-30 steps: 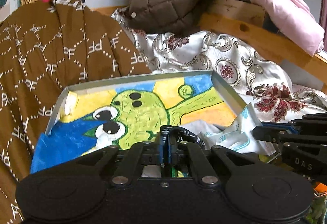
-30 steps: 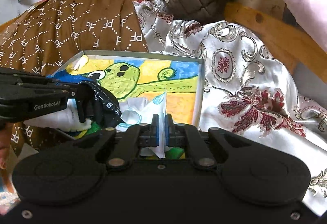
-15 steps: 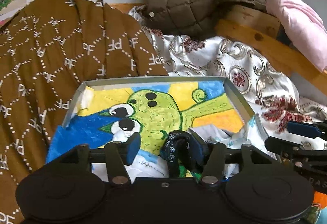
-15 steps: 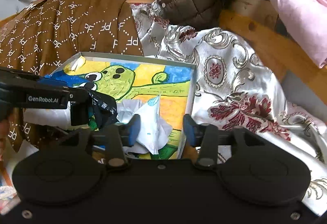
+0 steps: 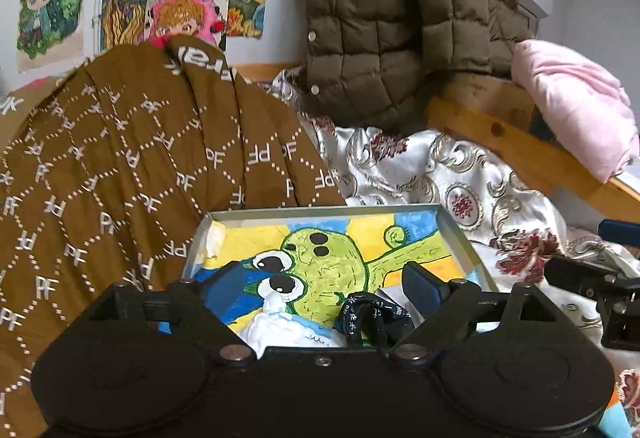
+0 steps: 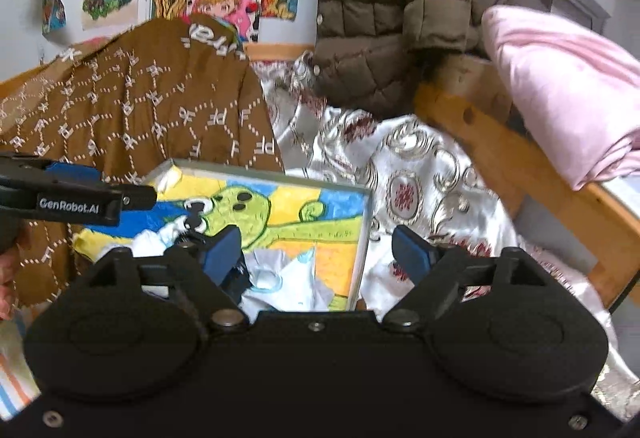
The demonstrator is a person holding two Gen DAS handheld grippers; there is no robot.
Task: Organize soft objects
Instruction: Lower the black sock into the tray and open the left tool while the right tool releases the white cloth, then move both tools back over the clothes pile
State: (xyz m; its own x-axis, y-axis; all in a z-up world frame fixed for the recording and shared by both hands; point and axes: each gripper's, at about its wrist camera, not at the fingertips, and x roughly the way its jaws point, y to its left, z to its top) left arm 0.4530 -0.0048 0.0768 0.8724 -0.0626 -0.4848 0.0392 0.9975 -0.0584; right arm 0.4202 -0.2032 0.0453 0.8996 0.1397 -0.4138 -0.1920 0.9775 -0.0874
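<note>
Grippers, left and right, both wide open, empty, above box.

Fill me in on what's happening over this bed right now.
A person holds two grippers over a shallow box lined with a green cartoon drawing, resting on the bedding. Both the left gripper and the right gripper are open and hold nothing. A dark blue band and white cloth pieces lie inside the box. A brown patterned blanket lies beside it.
</note>
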